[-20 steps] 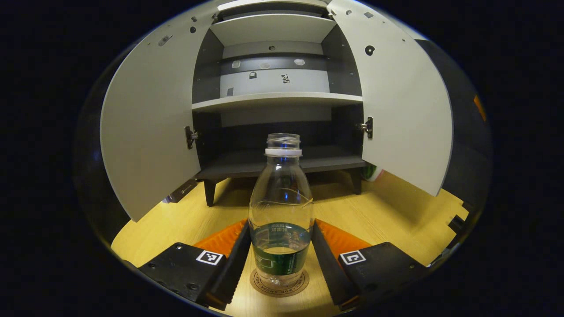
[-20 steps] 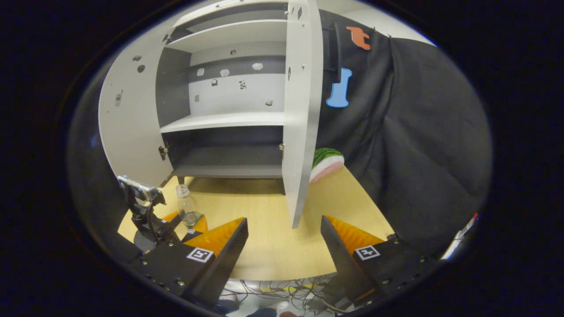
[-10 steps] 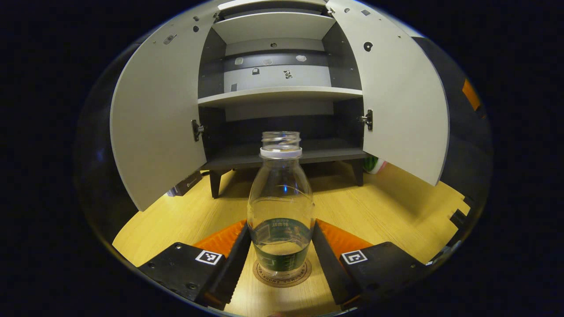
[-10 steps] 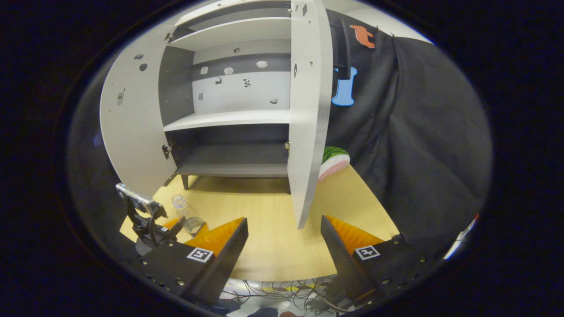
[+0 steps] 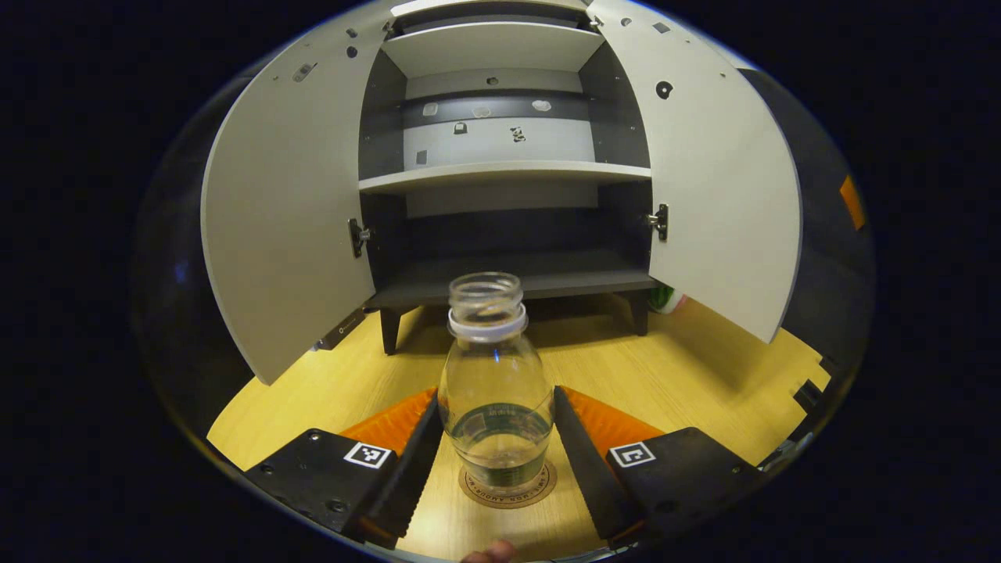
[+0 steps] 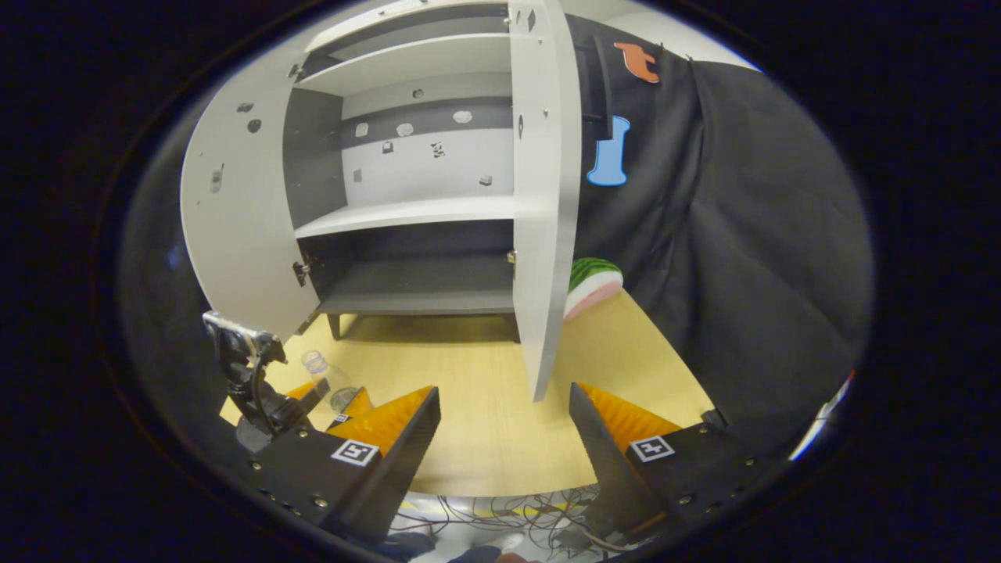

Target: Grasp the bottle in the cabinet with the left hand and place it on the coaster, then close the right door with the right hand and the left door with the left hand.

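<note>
A light yellow wood-grain counter [image 5: 688, 367] carries everything. Near its front edge lies a round brown coaster [image 5: 508, 486], and a clear uncapped plastic bottle with a green label [image 5: 495, 395] stands upright on it. Farther back a grey cabinet on short dark legs [image 5: 500, 148] stands on the counter, both doors open. A watermelon-slice toy [image 6: 592, 285] lies at the far right, beside the cabinet.
</note>
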`<state>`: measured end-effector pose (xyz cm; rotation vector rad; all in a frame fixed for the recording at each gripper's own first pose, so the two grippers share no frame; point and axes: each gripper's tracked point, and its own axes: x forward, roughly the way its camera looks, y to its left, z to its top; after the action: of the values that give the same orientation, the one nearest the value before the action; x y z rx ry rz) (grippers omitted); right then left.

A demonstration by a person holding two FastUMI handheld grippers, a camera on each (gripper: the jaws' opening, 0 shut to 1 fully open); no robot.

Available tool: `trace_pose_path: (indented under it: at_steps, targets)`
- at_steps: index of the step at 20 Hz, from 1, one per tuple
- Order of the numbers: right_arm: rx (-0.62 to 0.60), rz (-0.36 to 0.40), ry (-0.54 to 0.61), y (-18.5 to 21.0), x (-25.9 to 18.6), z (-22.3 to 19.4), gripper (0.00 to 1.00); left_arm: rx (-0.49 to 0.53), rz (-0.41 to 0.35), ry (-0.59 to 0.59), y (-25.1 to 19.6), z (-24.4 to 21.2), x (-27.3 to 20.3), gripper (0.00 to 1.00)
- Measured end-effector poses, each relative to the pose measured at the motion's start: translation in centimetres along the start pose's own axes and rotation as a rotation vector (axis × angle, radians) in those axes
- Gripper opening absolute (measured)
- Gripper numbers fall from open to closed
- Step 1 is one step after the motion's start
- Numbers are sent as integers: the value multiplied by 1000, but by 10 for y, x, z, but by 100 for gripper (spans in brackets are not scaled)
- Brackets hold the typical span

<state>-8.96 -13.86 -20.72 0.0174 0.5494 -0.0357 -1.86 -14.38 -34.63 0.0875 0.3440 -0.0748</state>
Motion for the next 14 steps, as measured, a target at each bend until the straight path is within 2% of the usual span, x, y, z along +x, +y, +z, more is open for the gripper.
trace_pose_path:
  at_steps: [8, 14]
  targets:
    - [41, 16, -102, -10, -15, 41, 98, 20, 10, -117, 1, 78, -22, 87]
    - [73, 7, -295, -44, -34, 129, 100, -6, 7, -213, 7, 158, -54, 87]
